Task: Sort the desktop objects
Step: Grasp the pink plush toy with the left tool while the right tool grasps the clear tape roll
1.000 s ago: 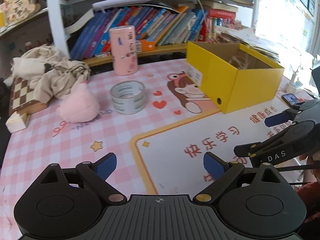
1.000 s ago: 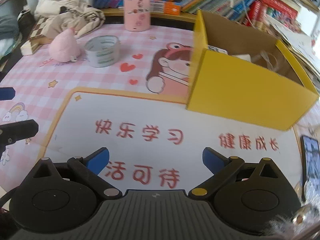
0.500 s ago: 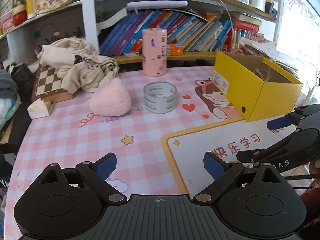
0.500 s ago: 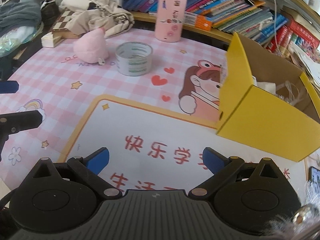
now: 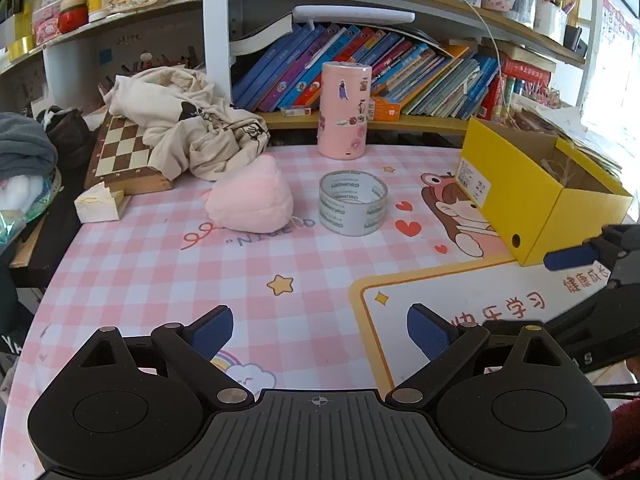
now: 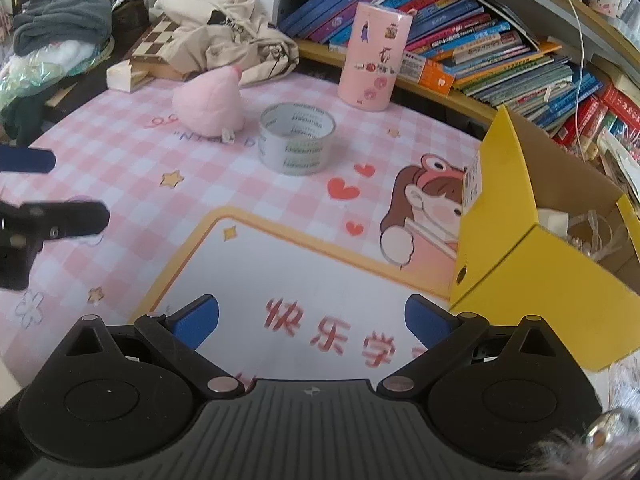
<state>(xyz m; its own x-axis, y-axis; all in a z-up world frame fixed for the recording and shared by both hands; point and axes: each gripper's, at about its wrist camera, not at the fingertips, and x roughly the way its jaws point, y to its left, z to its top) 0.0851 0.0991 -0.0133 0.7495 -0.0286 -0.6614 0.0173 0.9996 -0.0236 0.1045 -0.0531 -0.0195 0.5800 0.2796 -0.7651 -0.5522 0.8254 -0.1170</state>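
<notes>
While fingers [image 5: 212,330] gape, tape roll [image 5: 353,202] well ahead.

Left gripper [image 5: 319,330]: black ribbed housing, two round discs, blue textured pads [image 5: 427,332], brass-coloured pivot screws – crosshair mark at centre. Right gripper [image 6: 311,322]: same build. Fuzzy dark-red sleeve [image 5: 622,436] at edge.

A pink-and-white checked desk mat [image 5: 168,264] carried red hearts, yellow stars and a white panel edged in yellow with red characters. On it sat a pale pink plush toy [image 5: 251,196], a clear tape roll [image 5: 353,202] with grey print, a pink canister [image 5: 344,110] with stickers and a yellow box [image 5: 532,200]. Far left lay a brown-and-cream chessboard [image 5: 122,148] under cream cloth [image 5: 188,128].
</notes>
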